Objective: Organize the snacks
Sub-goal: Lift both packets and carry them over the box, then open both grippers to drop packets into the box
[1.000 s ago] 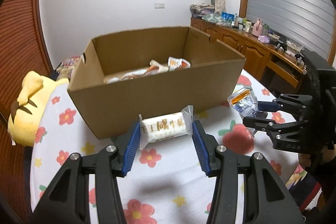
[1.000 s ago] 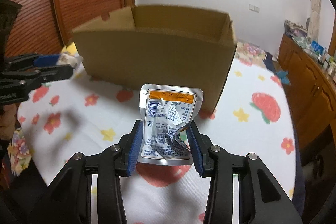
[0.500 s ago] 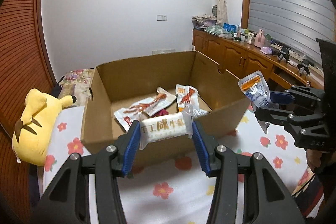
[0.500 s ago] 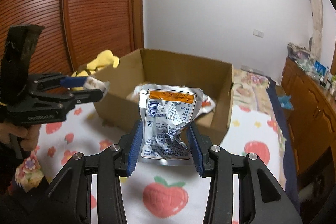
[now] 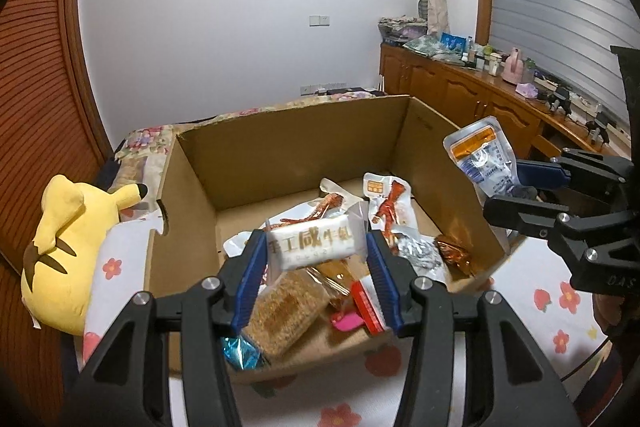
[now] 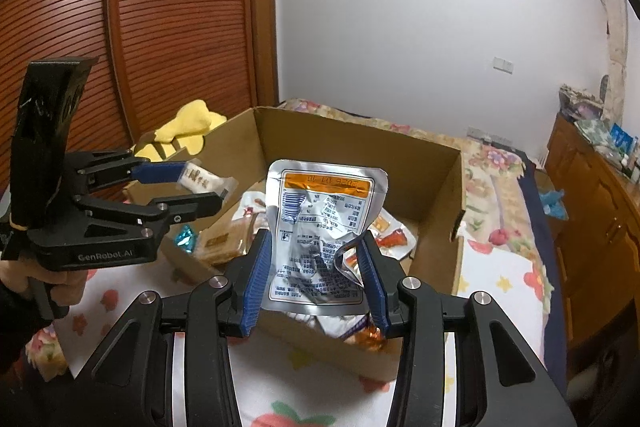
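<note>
I had the left gripper (image 5: 316, 259) clamped on a white wrapped candy bar (image 5: 312, 245) and the right gripper (image 6: 316, 279) clamped on a crinkled silver foil pouch (image 6: 324, 223), both above the open brown cardboard box (image 5: 280, 155). Several snacks already lay inside; these two remained unreleased.

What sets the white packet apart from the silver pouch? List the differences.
The white packet is a small puffy pillow pack with gold lettering; the silver pouch is larger, flat and crumpled, with an orange band.
The packet lies crosswise in the left gripper; the pouch stands upright in the right gripper.
Both are clamped over the cardboard box.
</note>
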Action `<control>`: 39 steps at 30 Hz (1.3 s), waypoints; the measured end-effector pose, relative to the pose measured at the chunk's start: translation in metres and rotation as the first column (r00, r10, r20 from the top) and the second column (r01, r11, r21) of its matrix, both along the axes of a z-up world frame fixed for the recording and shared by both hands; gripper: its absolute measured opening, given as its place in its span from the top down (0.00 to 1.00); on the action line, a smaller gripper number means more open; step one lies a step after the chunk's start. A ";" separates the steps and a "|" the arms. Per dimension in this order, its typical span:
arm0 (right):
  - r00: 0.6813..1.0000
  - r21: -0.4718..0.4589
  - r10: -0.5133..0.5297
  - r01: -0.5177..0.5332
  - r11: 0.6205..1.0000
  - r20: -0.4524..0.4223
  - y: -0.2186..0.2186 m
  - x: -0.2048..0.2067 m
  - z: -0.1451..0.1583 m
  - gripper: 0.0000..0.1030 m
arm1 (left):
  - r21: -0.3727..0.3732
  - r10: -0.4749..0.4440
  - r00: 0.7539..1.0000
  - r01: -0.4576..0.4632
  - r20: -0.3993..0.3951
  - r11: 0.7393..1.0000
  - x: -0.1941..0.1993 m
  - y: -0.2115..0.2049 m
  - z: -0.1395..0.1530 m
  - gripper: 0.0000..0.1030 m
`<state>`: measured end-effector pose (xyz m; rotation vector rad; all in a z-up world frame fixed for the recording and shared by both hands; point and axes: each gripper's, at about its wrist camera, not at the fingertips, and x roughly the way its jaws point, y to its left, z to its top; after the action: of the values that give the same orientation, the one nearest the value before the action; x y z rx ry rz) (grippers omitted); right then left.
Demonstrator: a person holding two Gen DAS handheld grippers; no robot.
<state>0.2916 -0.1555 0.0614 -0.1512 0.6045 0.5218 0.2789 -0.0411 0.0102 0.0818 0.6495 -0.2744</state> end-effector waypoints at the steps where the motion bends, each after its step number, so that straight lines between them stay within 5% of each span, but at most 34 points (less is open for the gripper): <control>1: 1.000 -0.002 -0.001 0.001 1.000 -0.006 0.001 0.004 -0.001 0.58 | 0.001 0.001 1.000 -0.001 -0.003 1.000 0.003 0.000 -0.002 0.51; 30: 0.992 -0.036 -0.054 0.051 0.998 -0.114 0.021 0.045 -0.033 0.47 | 0.002 0.036 0.999 -0.036 0.005 0.999 0.013 0.008 -0.013 0.39; 34: 0.993 -0.049 -0.068 0.064 0.997 -0.097 0.021 0.041 -0.031 0.32 | 0.001 0.032 0.999 -0.032 0.013 0.999 0.005 0.005 -0.010 0.39; 39: 0.993 -0.037 -0.083 0.080 0.996 -0.081 0.015 0.034 -0.024 0.30 | 0.001 0.033 0.999 -0.033 0.028 0.999 -0.008 0.005 -0.006 0.38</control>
<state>0.3255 -0.1403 0.0373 -0.1363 0.6978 0.4407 0.2705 -0.0364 0.0045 0.0760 0.6226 -0.2408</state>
